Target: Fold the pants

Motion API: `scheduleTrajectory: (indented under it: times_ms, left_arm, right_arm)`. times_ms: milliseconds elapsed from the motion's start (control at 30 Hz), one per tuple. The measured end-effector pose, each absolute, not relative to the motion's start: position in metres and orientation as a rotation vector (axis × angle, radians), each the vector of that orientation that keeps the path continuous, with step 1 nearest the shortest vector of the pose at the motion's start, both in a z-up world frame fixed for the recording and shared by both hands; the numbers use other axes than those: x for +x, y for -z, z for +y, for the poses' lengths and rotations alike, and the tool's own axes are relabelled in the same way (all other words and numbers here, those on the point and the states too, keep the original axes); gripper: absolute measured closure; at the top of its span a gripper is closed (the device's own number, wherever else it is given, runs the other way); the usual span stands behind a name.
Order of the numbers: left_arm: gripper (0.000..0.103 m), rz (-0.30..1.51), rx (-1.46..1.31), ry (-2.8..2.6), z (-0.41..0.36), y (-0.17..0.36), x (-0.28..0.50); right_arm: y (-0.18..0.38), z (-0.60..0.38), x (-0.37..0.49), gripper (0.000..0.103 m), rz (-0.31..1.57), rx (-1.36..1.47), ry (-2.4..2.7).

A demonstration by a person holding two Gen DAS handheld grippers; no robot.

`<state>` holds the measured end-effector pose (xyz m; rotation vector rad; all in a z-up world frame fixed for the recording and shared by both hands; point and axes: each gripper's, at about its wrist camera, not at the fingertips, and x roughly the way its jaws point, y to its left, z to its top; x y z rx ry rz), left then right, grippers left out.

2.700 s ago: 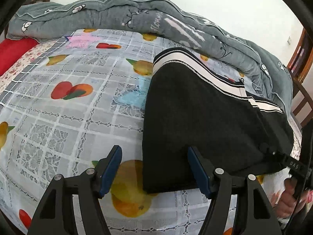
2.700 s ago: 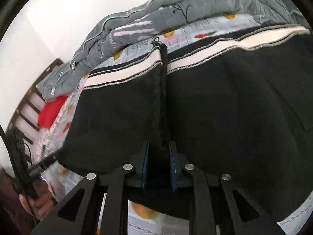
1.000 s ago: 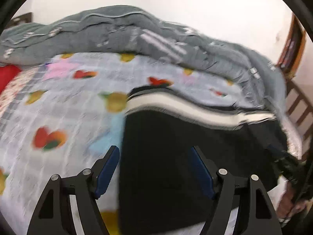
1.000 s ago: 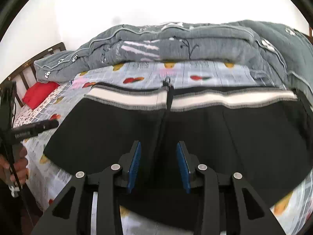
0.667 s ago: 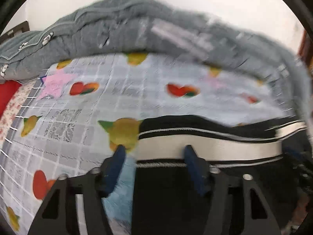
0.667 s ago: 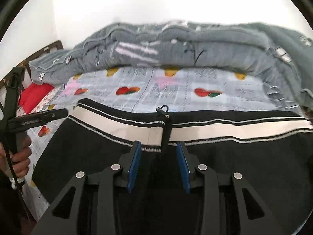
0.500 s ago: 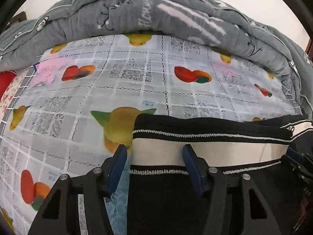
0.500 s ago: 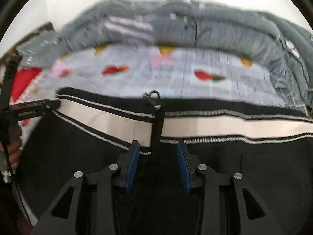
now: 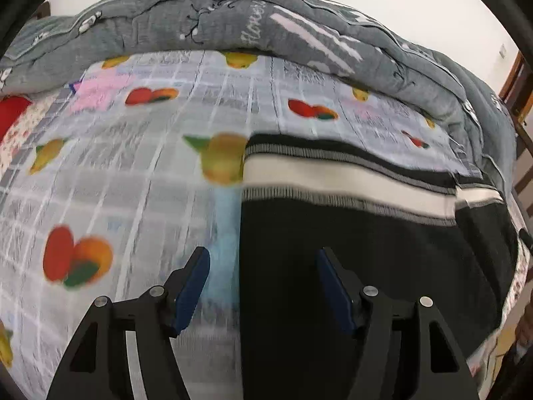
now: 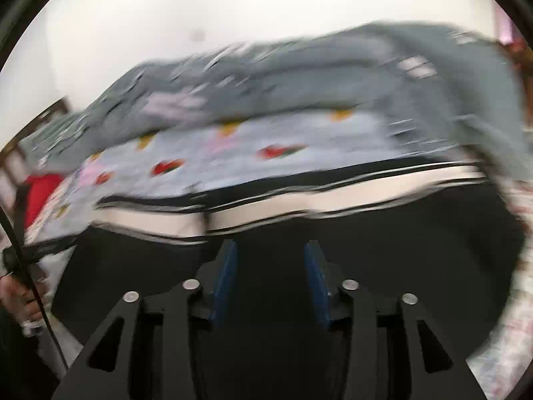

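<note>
So the black pants (image 9: 366,250) are lying flat on the fruit-print bedsheet (image 9: 116,173), white-striped waistband (image 9: 333,180) at the far edge, with the gray comforter (image 9: 233,23) bunched up behind it. My left gripper (image 9: 263,276) is spread wide with nothing in it, straddling the left edge of the pants. My right gripper (image 10: 269,270) is parted too, over the black fabric just short of the waistband. That view's pretty blurry, so I can't tell if either one touches the cloth.
</note>
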<state>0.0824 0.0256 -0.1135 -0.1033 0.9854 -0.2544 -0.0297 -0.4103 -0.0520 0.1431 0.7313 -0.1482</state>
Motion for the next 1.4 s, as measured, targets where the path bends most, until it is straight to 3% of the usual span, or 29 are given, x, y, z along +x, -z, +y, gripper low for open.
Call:
scheduleTrajectory:
  times_ms: [33,100,267,633,700,833,867,933,1200,1400]
  left_arm:
    - [0.038,0.998,-0.115,0.26,0.028,0.116,0.079]
    - [0.038,1.03,-0.138,0.25,0.031,0.123,0.071]
    - [0.038,1.017,-0.123,0.246,0.025,0.122,0.063]
    - [0.038,1.048,-0.113,0.21,0.02,0.125,0.083]
    - [0.041,1.04,-0.119,0.229,0.018,0.126,0.089]
    - [0.068,1.054,-0.188,0.272,0.018,0.129,0.099]
    - [0.08,1.052,-0.189,0.266,0.019,0.128,0.099]
    - [0.087,1.028,-0.207,0.28,0.021,0.122,0.095]
    - [0.092,0.915,-0.263,0.298,0.038,0.095,0.081]
    - [0.093,0.878,-0.35,0.231,0.092,0.084,0.076]
  right_arm:
    - [0.048,-0.431,-0.046,0.036,0.699,0.124,0.229]
    - [0.049,-0.466,-0.067,0.031,0.692,0.119,0.347]
    - [0.081,-0.541,-0.105,0.031,0.807,0.315,0.464]
    - [0.126,-0.57,-0.074,0.039,0.781,0.482,0.416]
    - [0.123,-0.57,-0.066,0.045,0.758,0.478,0.423]
    - [0.118,-0.57,-0.047,0.08,0.745,0.436,0.452]
    - [0.114,-0.569,-0.045,0.085,0.734,0.431,0.467]
    - [0.097,-0.563,-0.047,0.091,0.687,0.4,0.482]
    - [0.005,-0.49,-0.02,0.095,0.522,0.193,0.393]
    - [-0.036,-0.435,0.006,0.096,0.472,0.151,0.274]
